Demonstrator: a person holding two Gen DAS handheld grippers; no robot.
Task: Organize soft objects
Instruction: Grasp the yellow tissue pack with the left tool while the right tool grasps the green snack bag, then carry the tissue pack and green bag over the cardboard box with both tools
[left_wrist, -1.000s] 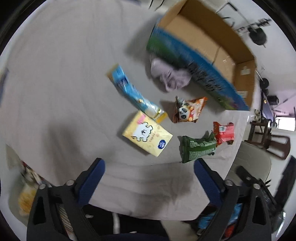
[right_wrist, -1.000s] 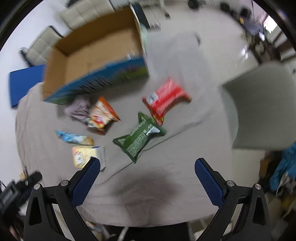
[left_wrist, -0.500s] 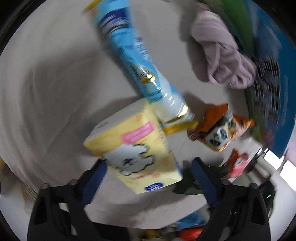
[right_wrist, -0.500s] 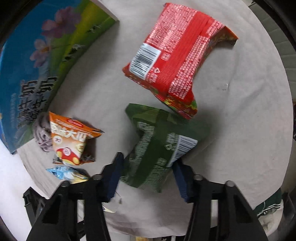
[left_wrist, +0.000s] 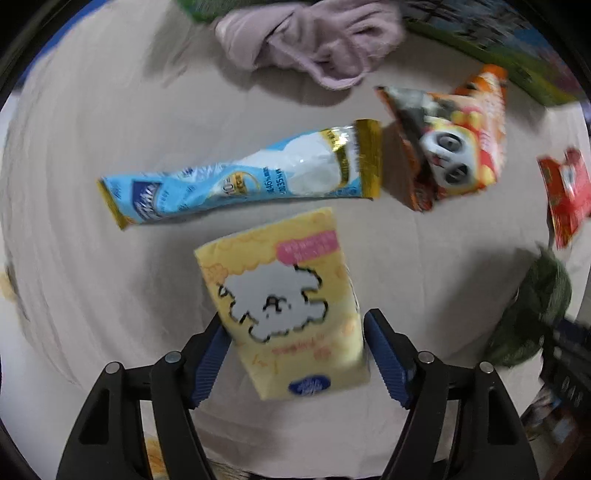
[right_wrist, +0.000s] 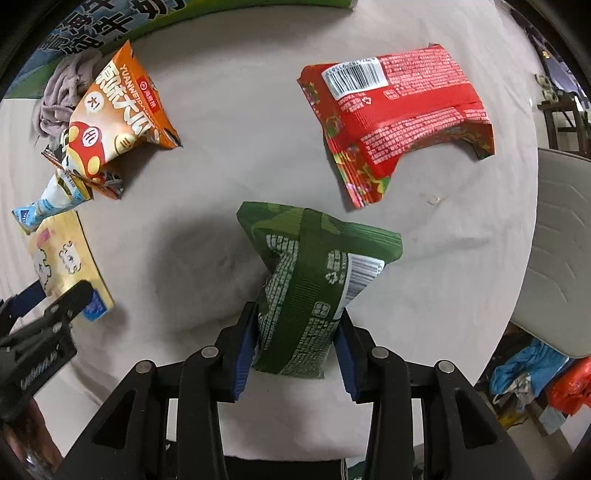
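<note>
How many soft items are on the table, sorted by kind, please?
Snack bags: 4 (green, red, orange, blue)
Tissue packs: 1 (yellow)
Cloths: 1 (lilac)
Total: 6

- Yellow pack (left_wrist: 291, 310): pale yellow, white fluffy dog outlined in black, pink label, blue round logo.
- Green bag (right_wrist: 314, 284): dark green, white print, white barcode patch.
- Red bag (right_wrist: 399, 122): red, white text.
- Orange bag (left_wrist: 450, 136): panda face.
- Blue sachet (left_wrist: 243, 181): gold ends.
- Cloth (left_wrist: 310, 40): lilac.
- Surface (left_wrist: 92, 258): beige.
</note>
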